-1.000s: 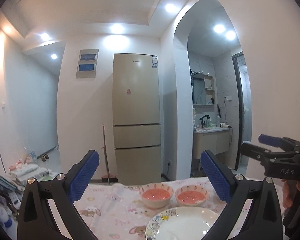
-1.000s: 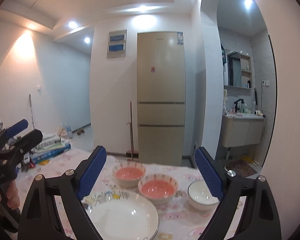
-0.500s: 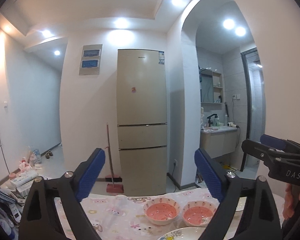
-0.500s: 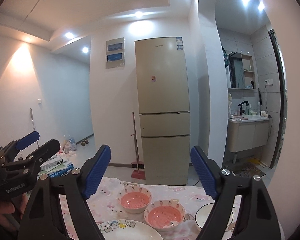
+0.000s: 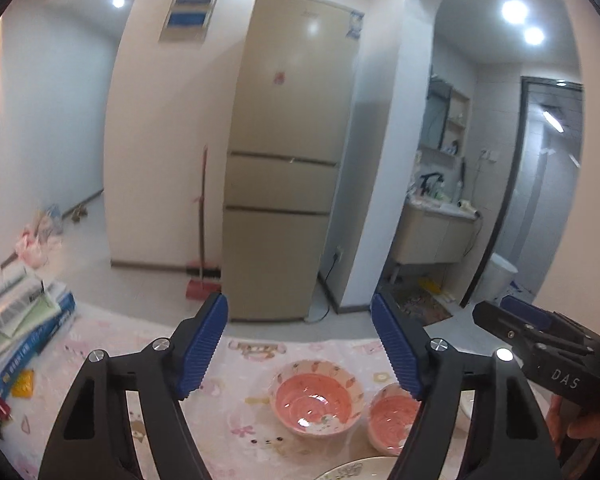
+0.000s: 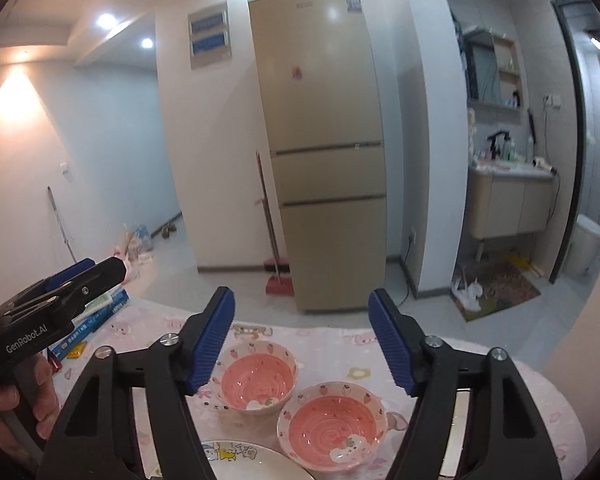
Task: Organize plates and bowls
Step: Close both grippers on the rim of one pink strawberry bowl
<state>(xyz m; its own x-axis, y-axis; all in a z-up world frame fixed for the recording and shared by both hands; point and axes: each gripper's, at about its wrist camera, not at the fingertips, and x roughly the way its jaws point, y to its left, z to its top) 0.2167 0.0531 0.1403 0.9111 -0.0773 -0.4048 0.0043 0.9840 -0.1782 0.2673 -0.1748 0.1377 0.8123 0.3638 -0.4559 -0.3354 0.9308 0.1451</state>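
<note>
Two pink bowls with strawberry rims stand side by side on the pink patterned tablecloth [image 6: 340, 340]: a far one [image 6: 258, 378] and a near one [image 6: 334, 428]. In the left wrist view they show as the larger left one [image 5: 316, 398] and the right one [image 5: 392, 412]. A white cartoon-rimmed plate [image 6: 244, 462] lies in front of them, its edge also in the left wrist view [image 5: 360, 470]. A white bowl [image 6: 458, 420] is mostly hidden behind my right finger. My left gripper [image 5: 300, 344] and right gripper [image 6: 302, 340] are both open, empty, held above the dishes.
A stack of books and boxes [image 5: 24, 320] sits at the table's left end. Beyond the table stand a beige fridge [image 6: 324, 140], a broom [image 6: 274, 240], and a bathroom vanity [image 6: 508, 200]. The table's rounded right edge [image 6: 560, 400] is close.
Both grippers have tilted back down and moved closer to the table; the bowls appear larger and nearer. The jaws have stayed open.
</note>
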